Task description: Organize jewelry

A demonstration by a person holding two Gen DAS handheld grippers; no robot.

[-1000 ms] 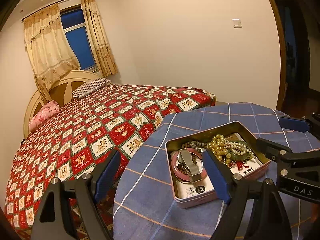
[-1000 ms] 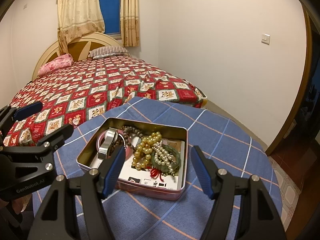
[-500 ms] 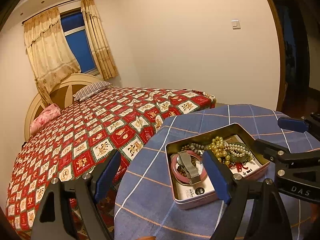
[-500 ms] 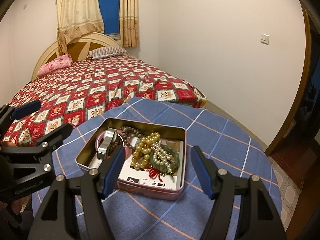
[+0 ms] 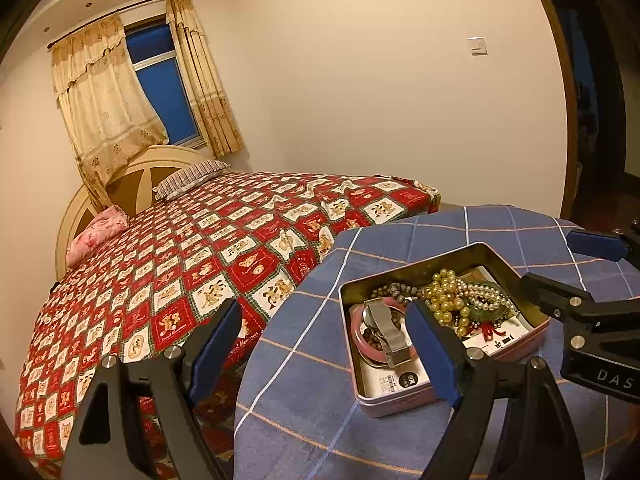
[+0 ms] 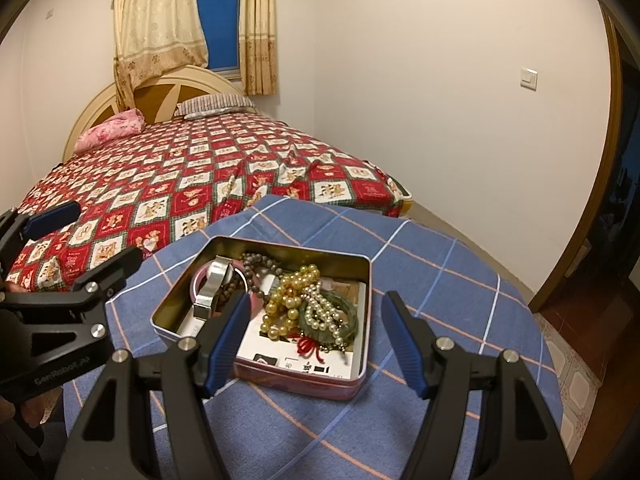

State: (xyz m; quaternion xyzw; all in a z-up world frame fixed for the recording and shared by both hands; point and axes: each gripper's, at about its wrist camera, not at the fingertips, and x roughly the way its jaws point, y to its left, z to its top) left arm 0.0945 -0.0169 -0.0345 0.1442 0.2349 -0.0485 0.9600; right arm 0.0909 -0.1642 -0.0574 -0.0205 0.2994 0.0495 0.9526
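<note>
An open metal tin (image 5: 532,322) (image 6: 362,268) sits on a round table with a blue checked cloth (image 5: 320,392) (image 6: 432,280). It holds a silver watch (image 5: 386,326) (image 6: 214,280) on a pink bangle (image 5: 356,330), gold beads (image 5: 444,298) (image 6: 288,300), white pearls (image 6: 324,312), a green bangle (image 6: 352,320) and dark beads (image 6: 260,262). My left gripper (image 5: 324,350) is open and empty, left of the tin. My right gripper (image 6: 316,340) is open and empty above the tin's near side.
A bed with a red patterned quilt (image 5: 180,264) (image 6: 180,184) stands right behind the table. The table edge (image 5: 256,352) falls off to the left. A doorway (image 6: 600,220) is at the right, with tiled floor (image 6: 572,364) below.
Both grippers have pulled back and up slightly; the tin looks a little lower and farther. Both stay open.
</note>
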